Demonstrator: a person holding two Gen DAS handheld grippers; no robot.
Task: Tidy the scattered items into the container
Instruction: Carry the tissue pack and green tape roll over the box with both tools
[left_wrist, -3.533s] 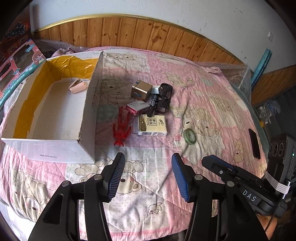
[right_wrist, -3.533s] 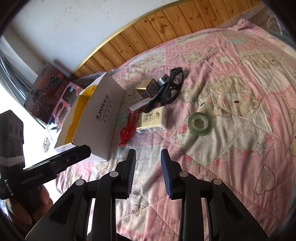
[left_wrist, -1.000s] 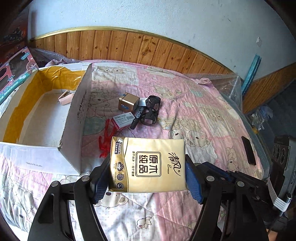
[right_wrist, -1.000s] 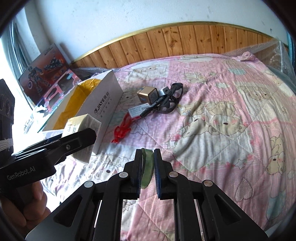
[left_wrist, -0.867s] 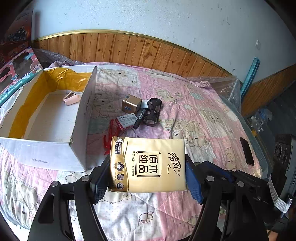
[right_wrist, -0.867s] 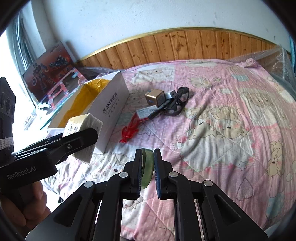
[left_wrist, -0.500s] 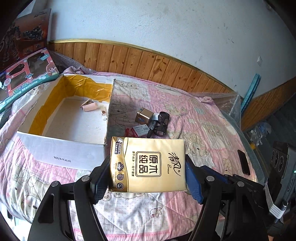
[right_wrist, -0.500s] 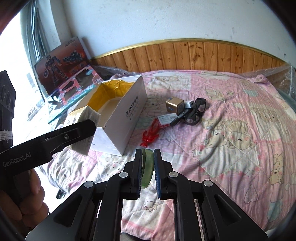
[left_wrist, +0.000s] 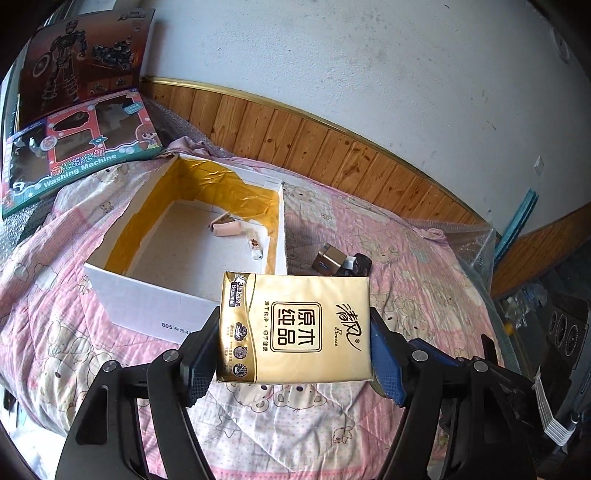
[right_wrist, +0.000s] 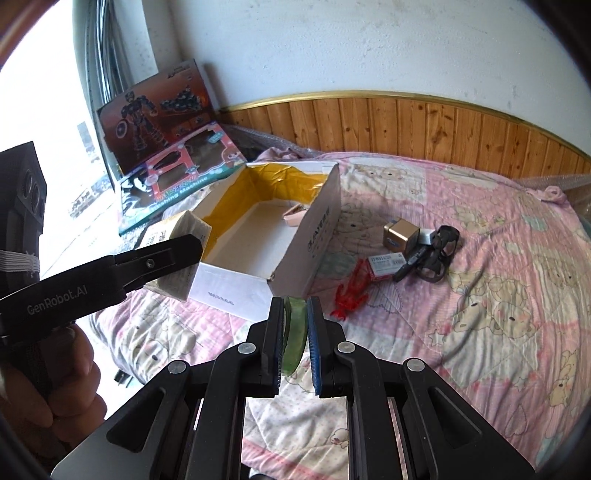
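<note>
Tissue pack (left_wrist: 295, 328) pinched in left gripper (left_wrist: 295, 354) above quilt (left_wrist: 406, 266) nr white box (left_wrist: 147, 306); right gripper (right_wrist: 295, 325) jaws clamp green tape roll (right_wrist: 294, 332).

The box (left_wrist: 184, 314) is wide open on top, and most of its floor is bare. Only a pink clip (left_wrist: 225, 227) and a small tube (left_wrist: 255, 248) sit toward its far right corner. Toy boxes (right_wrist: 177, 177) crowd the box's far-left side.

Probably home bedroom: bear-print quilt (left_wrist: 406, 258) on bed, wood wainscot (right_wrist: 424, 125), toy boxes (left_wrist: 74, 147).
</note>
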